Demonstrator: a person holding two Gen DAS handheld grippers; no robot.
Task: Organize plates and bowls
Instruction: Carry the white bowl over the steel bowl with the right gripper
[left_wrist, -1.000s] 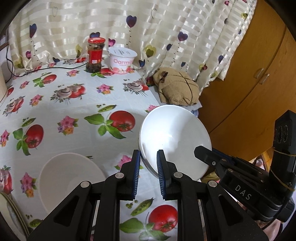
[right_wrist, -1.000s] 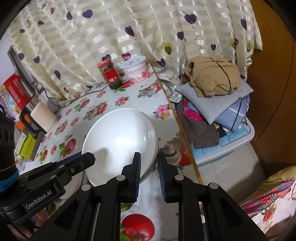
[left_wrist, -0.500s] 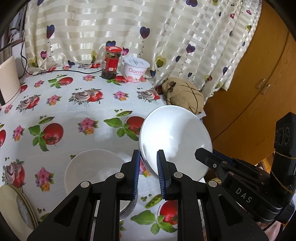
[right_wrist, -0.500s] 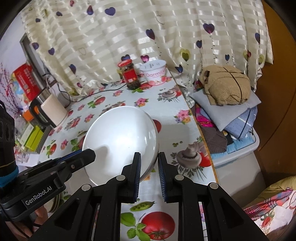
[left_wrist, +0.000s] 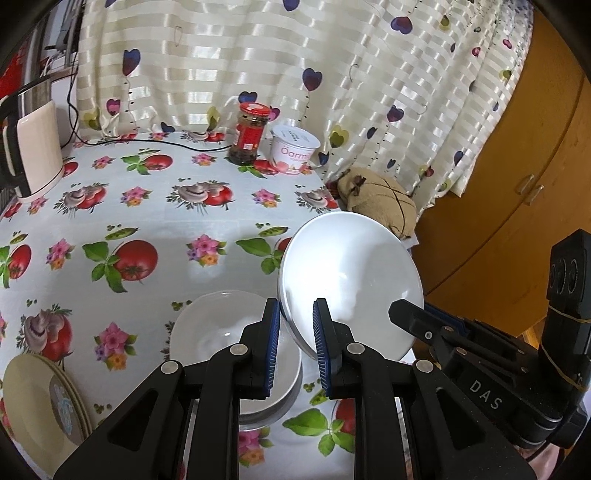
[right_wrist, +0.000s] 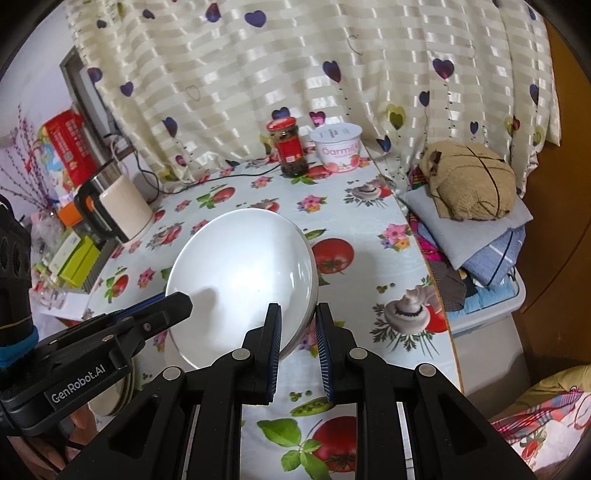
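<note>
Left-wrist view: the left gripper (left_wrist: 295, 345) pinches the near rim of a white bowl (left_wrist: 351, 280), held tilted on edge above the lower centre of a table (left_wrist: 207, 221) covered in a tomato-and-flower print cloth. The right gripper (left_wrist: 424, 325) reaches in from the lower right of the frame to the same bowl's far side. A second white bowl (left_wrist: 221, 332) sits on the cloth at lower centre, just left of the raised one, and a stack of cream plates (left_wrist: 40, 398) lies at the lower left edge. A red-lidded jar (left_wrist: 248, 134) and a yogurt tub (left_wrist: 293, 153) stand side by side at the table's far edge, against a heart-print curtain (left_wrist: 295, 74).

Right-wrist view: the right gripper (right_wrist: 297, 350) is clamped on the bowl's (right_wrist: 240, 288) lower right rim, while the left gripper (right_wrist: 159, 317) enters from the lower left.
</note>
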